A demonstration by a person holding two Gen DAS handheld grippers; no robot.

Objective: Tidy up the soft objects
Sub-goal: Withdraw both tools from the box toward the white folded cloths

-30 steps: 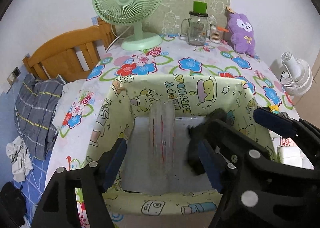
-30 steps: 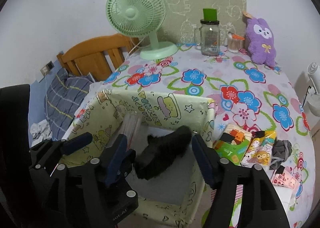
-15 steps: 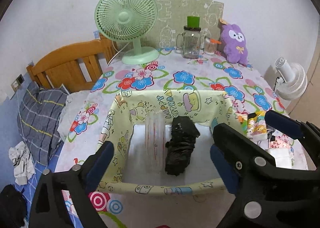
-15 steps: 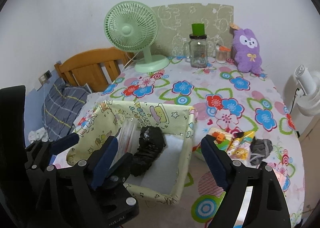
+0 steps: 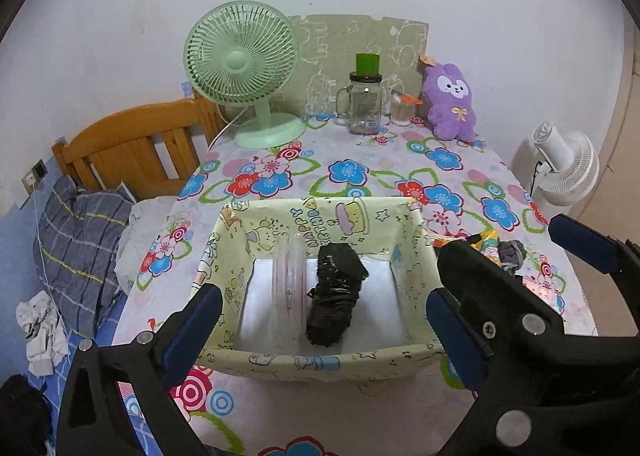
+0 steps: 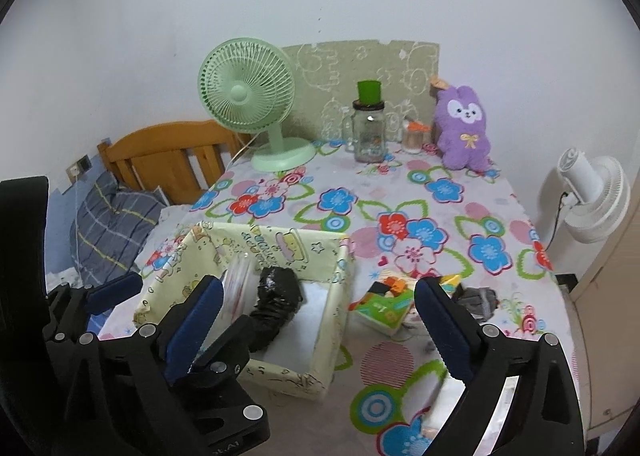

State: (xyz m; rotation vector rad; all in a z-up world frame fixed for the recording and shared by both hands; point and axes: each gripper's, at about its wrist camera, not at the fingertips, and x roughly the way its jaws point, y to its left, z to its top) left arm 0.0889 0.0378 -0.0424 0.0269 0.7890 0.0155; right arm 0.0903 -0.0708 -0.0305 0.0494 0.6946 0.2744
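Black bundle: lying in fabric bin, ahead of both tools.
Left gripper: jaws just widened, empty.
Right gripper: jaws just widened, empty.

The fabric bin wall reads "HAPPY BIRTHDAY", seen upside down.

Glossy crinkled black bundle in a printed fabric bin.

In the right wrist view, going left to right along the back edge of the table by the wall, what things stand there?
Mint green desk fan → clear glass mug jar with a green cup on its lid → small clear jar with an orange top → purple plush bunny.
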